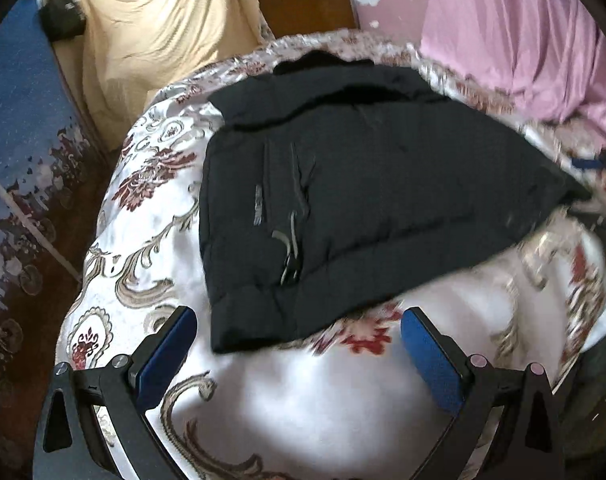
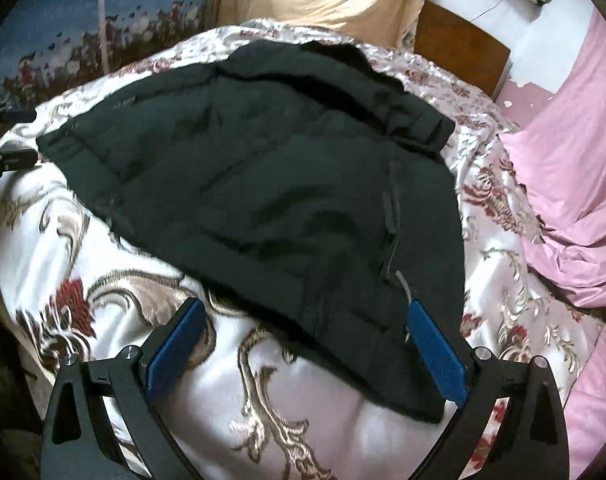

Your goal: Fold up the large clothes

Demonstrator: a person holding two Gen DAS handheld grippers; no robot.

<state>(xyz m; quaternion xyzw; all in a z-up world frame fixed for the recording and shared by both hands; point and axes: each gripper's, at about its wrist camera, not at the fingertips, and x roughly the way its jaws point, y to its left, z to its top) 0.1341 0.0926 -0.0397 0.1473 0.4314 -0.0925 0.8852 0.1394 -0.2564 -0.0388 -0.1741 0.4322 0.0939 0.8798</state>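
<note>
A black padded jacket (image 1: 355, 184) lies folded and flat on a white floral bedspread (image 1: 151, 240), collar at the far end, a zipped pocket showing. My left gripper (image 1: 299, 316) is open and empty, hovering just above the jacket's near hem corner. In the right wrist view the jacket (image 2: 263, 184) fills the middle, lying on the bedspread (image 2: 103, 248). My right gripper (image 2: 307, 308) is open and empty, with the jacket's near hem between its blue pads; its right pad (image 2: 435, 356) is over the hem. The left gripper's tip (image 2: 7, 160) shows at the left edge.
A pink sheet (image 2: 563, 184) lies bunched on the bed's right side. A beige cloth (image 1: 163, 28) hangs at the far end, beside a brown wooden board (image 1: 307, 4). A blue patterned carpet (image 1: 19, 128) covers the floor to the left.
</note>
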